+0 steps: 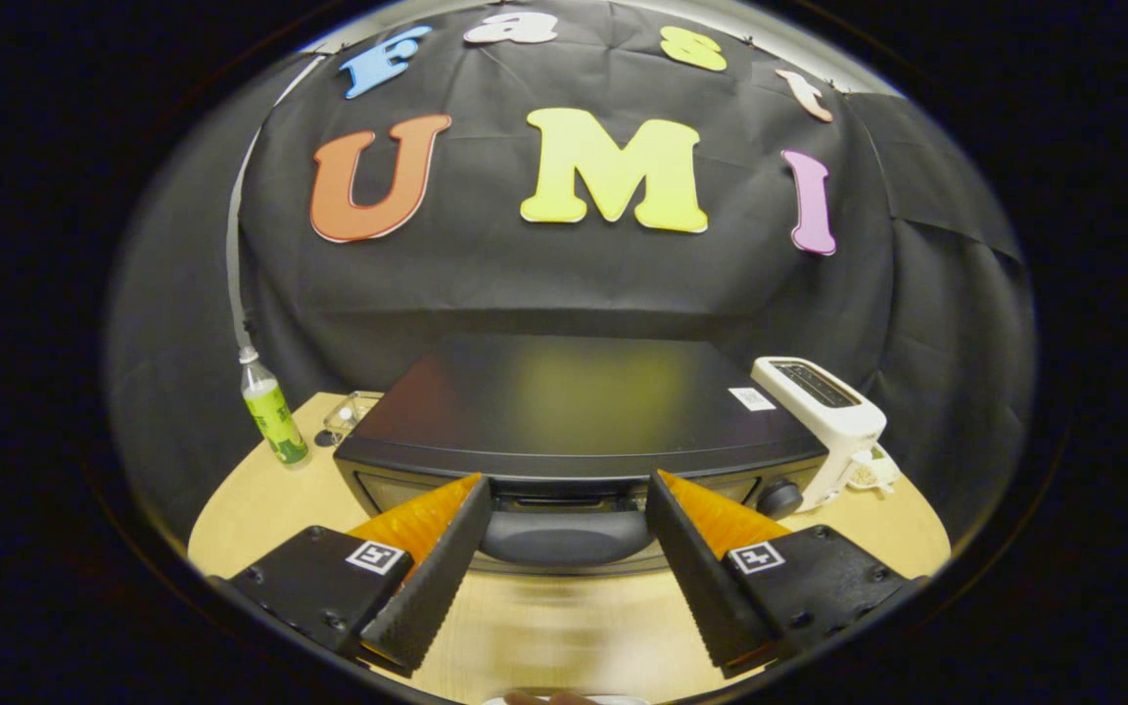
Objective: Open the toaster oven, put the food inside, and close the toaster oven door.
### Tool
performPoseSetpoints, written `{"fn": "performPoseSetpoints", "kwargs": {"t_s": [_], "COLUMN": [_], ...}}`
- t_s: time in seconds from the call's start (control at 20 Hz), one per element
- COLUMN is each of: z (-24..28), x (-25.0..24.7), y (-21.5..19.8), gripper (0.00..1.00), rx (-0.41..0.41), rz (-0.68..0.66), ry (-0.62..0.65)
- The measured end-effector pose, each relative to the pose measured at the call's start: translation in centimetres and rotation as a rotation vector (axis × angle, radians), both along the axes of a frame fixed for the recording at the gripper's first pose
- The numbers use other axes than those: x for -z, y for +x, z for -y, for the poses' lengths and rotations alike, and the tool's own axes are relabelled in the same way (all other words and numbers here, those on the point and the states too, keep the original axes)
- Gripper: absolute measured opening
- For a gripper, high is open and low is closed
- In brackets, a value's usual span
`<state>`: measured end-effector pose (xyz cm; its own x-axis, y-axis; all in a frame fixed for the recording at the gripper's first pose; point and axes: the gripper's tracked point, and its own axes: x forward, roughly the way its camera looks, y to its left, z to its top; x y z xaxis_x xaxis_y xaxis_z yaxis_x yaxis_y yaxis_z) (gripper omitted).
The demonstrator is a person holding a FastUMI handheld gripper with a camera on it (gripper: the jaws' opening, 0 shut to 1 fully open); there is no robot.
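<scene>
A black toaster oven [574, 401] stands on the round wooden table [251, 509], seen from above and in front. Its door is shut, and its dark handle [564, 534] runs across the top of the door. My gripper [569, 490] is open, its two fingers spread wide with the handle lying between them, just ahead of the tips. Neither finger touches the handle. A black knob [779, 497] sits at the oven's right front. A sliver of something pale [564, 698] shows below the fingers, too little to identify.
A white pop-up toaster [823, 416] stands right of the oven. A clear bottle with a green label [273, 416] stands on the table's left, and a small clear container [349, 416] lies beside the oven's left rear corner. Bare tabletop lies under the fingers.
</scene>
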<state>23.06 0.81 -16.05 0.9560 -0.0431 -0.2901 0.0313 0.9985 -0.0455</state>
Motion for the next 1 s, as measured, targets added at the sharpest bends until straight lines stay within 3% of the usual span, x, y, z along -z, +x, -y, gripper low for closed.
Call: {"fn": "performPoseSetpoints", "kwargs": {"t_s": [0.45,1.0], "z": [-0.5,-0.1], "x": [0.7,4.4], "y": [-0.2,-6.9], "gripper": [1.00,1.00], "rx": [-0.029,-0.034], "rz": [-0.021,-0.102], "ry": [0.033,0.023]}}
